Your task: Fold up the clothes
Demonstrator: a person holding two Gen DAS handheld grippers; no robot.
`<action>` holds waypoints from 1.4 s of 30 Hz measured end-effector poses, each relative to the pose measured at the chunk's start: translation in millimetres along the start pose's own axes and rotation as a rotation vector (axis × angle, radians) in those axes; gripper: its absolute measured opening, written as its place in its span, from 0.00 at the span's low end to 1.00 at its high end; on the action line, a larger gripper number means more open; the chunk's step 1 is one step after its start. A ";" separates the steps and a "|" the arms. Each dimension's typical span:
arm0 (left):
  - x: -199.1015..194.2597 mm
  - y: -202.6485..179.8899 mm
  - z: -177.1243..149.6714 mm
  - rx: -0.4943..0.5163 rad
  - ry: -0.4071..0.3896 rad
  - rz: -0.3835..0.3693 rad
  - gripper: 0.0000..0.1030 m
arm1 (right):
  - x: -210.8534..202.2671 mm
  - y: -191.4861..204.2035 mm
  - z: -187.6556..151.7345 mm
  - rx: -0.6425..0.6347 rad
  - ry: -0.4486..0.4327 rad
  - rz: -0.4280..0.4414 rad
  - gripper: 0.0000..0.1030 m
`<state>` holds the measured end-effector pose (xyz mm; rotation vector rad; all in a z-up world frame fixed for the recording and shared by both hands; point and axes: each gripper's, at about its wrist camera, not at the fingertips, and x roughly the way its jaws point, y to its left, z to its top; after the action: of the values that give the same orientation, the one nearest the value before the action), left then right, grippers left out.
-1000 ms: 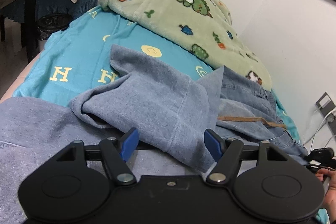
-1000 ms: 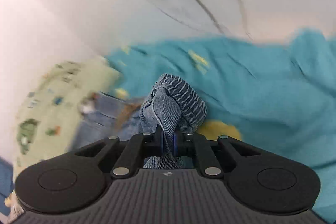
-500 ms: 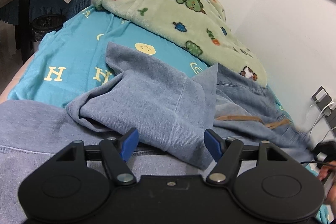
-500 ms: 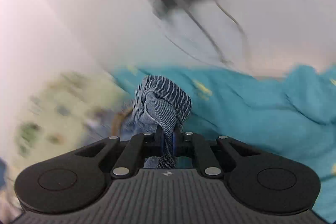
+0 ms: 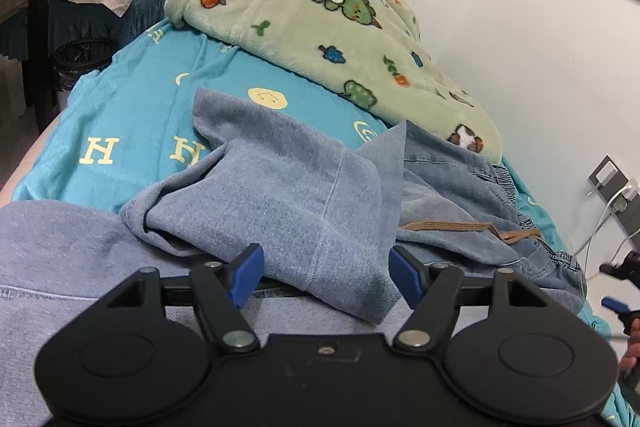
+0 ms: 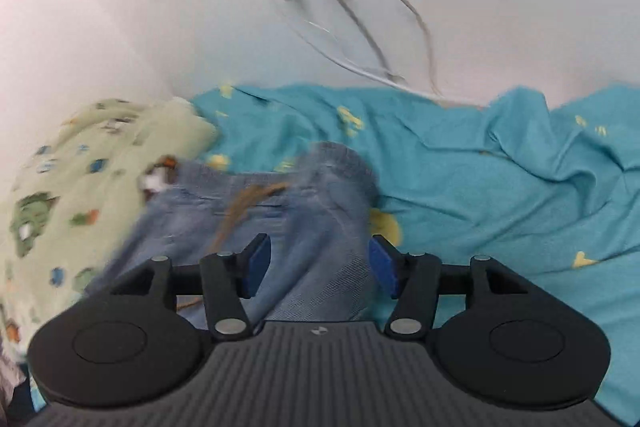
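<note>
folding these denim pants (image 5: 304, 195) on the bed sheet (image 5: 120, 99) needs neat edges. left gripper (image 5: 326, 273) and right gripper (image 6: 318, 265) both have jaws apart, holding nothing; grab matching corners next.

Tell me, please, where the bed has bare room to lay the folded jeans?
Bare teal sheet lies left of the jeans, below the green blanket; more lies right of them in the right wrist view. Blanket and jeans crowd the wall side.
</note>
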<state>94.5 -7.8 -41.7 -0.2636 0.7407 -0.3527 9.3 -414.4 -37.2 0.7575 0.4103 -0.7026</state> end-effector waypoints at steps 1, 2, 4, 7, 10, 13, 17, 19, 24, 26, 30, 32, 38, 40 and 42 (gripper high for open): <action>-0.9 -0.1 0.0 0.002 -0.003 -0.001 0.64 | -8.5 8.6 -8.3 -0.026 -0.003 0.036 0.56; -1.8 0.1 -0.1 0.003 -0.006 0.001 0.64 | -17.1 17.1 -17.0 -0.052 -0.003 0.072 0.56; -3.3 0.6 0.0 0.002 -0.010 0.001 0.64 | -25.7 34.1 -38.0 -0.116 0.032 0.146 0.56; -4.8 1.2 0.2 0.000 -0.012 0.003 0.64 | -24.7 52.7 -70.2 -0.178 0.114 0.226 0.56; -5.9 0.0 -0.6 0.002 -0.017 0.001 0.64 | -16.1 71.9 -96.5 -0.232 0.177 0.298 0.55; -6.5 -3.3 -1.8 0.010 -0.040 0.012 0.63 | -5.1 88.6 -108.5 -0.295 0.204 0.327 0.53; -7.1 0.4 0.0 -0.020 -0.045 0.025 0.63 | 2.5 98.7 -111.5 -0.339 0.215 0.326 0.53; -7.9 5.3 2.6 -0.057 -0.045 0.034 0.63 | 4.2 98.3 -111.7 -0.329 0.226 0.333 0.53; 6.2 18.4 20.7 -0.179 -0.008 0.077 0.63 | 10.2 99.1 -117.8 -0.316 0.261 0.351 0.53; 15.8 20.0 33.3 -0.168 -0.006 0.091 0.63 | 14.4 99.7 -118.9 -0.303 0.280 0.357 0.53; 44.4 29.8 62.4 -0.127 0.002 0.130 0.63 | 19.6 100.3 -121.7 -0.293 0.302 0.357 0.53; 62.0 41.2 76.1 -0.125 0.008 0.149 0.64 | 21.8 99.7 -122.2 -0.277 0.317 0.358 0.54; 121.1 94.3 109.7 -0.196 0.002 0.190 0.64 | 30.3 98.9 -123.8 -0.236 0.346 0.359 0.55; 136.0 111.7 117.1 -0.232 -0.005 0.180 0.64 | 34.0 98.8 -125.7 -0.229 0.359 0.357 0.55; 149.6 121.4 124.2 -0.251 -0.002 0.145 0.64 | 38.1 99.7 -128.3 -0.221 0.373 0.356 0.55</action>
<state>309.8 56.0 -87.8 -0.4442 0.7981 -0.1206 94.8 -283.9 -96.4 0.7265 0.6603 -0.1751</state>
